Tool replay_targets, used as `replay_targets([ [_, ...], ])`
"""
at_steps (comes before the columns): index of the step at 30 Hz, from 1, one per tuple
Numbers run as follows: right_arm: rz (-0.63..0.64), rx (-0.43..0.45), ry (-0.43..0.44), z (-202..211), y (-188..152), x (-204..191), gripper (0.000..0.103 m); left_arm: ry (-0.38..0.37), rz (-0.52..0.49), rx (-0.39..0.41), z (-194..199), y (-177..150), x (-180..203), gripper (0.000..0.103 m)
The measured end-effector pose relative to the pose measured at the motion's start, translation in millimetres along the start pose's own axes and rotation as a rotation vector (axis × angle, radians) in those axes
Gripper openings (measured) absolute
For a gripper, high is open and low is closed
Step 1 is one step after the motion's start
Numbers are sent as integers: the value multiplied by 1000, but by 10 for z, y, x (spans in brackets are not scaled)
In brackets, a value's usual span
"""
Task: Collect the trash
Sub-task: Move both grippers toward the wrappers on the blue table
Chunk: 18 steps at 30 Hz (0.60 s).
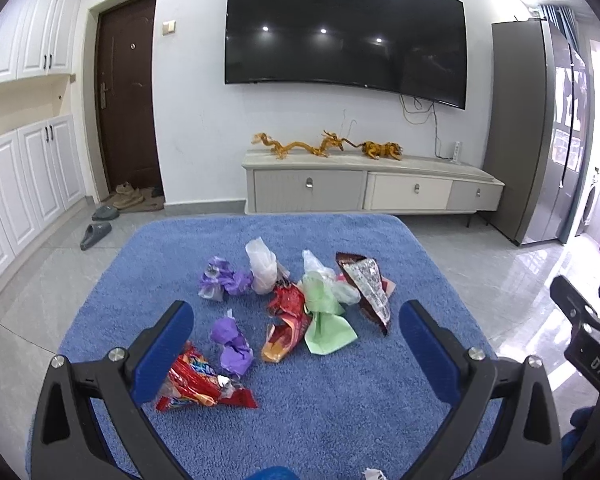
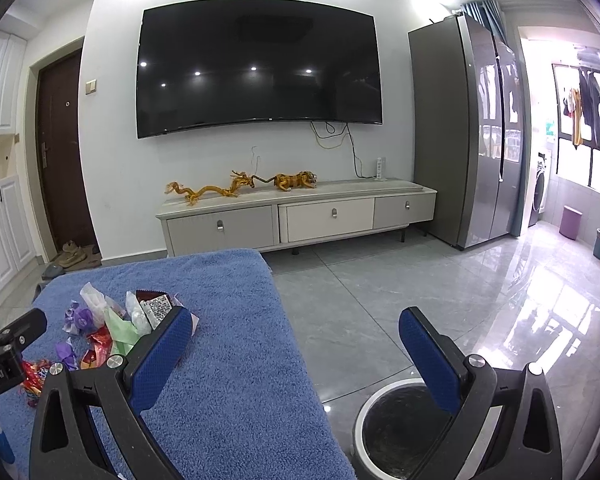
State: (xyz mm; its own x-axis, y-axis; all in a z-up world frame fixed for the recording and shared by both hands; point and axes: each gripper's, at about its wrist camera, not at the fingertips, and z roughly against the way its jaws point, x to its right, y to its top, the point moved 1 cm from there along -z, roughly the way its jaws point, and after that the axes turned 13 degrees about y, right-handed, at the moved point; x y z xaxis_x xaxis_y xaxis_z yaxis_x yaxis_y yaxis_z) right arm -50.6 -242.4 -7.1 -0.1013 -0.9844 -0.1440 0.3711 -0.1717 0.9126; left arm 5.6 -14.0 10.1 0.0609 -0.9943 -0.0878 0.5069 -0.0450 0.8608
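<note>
While every wrapper [image 1: 288, 328] lies uncollected on the blue cloth [image 1: 340, 408], the left gripper [image 1: 296, 352] hovers wide open and empty above them; the right gripper [image 2: 296, 352], equally open and empty, overhangs the bin [image 2: 400, 428] beside the table, apparently unfilled

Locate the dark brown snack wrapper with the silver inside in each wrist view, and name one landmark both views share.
Left wrist view: the brown wrapper lies right of centre, at the right end of the trash pile.
Right wrist view: brown wrapper at lower left, just above the left blue finger.
Shared landmark: the wall-mounted TV.
</note>
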Motion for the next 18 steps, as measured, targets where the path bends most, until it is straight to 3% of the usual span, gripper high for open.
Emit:
replay_targets([
  [7, 0, 28, -4, 73, 19, -93, 103, 4, -17, -25, -118, -80, -34, 103],
  [18, 18, 38, 98, 69, 48, -94, 103, 72, 27, -28, -96, 11, -476, 103],
])
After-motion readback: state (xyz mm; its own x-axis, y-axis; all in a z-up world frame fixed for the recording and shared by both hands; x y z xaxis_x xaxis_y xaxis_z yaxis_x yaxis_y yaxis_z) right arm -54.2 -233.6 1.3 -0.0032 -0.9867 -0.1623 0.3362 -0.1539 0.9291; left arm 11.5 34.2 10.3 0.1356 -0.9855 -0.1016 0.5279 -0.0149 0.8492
